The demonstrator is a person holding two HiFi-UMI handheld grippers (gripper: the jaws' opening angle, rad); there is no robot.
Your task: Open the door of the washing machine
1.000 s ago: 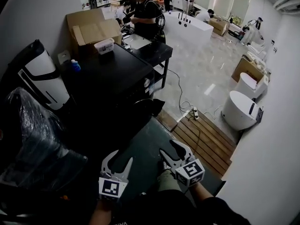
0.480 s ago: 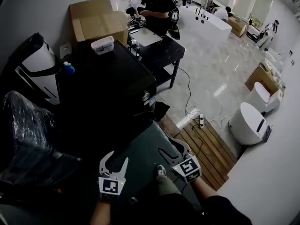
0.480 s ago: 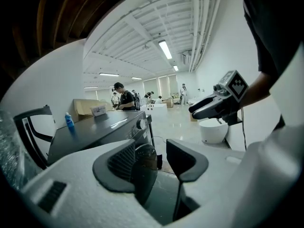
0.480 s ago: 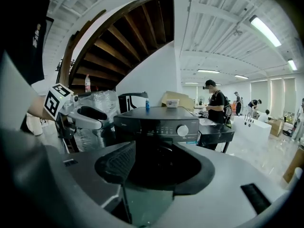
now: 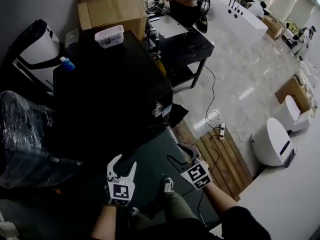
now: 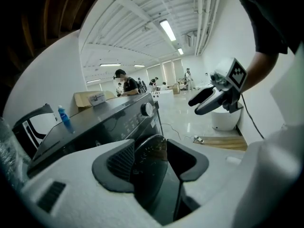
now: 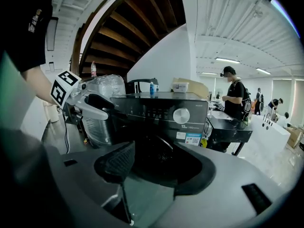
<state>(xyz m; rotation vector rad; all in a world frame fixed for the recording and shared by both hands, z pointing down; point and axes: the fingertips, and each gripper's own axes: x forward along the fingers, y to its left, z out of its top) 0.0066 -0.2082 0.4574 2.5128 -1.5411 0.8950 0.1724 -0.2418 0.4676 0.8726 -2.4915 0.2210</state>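
Black washing machine [image 5: 115,84] stands on the floor by the wall, cardboard box [image 5: 110,9] behind, wrapped bundle [image 5: 22,134] left. Tub [image 5: 109,35] and bottle [image 5: 65,64] sit at its top's far edge. Its round door [image 7: 159,158] faces us. We hold left gripper [image 5: 123,165] and right gripper [image 5: 181,155] side by side, tilted down. Both jaws are spread, just been opening, nothing between.

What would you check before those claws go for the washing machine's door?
1. Door looks shut, ready to be opened: ok.
2. Left claw wide, its jaws have just been opening, nothing between them: ok.
3. Right claw wide, its jaws have just been opening, nothing between them: ok.
4. A claw touching the door: not ok, both hang short of it.
5. Where to grip the door: cannot tell, the washing machine front is too dark.
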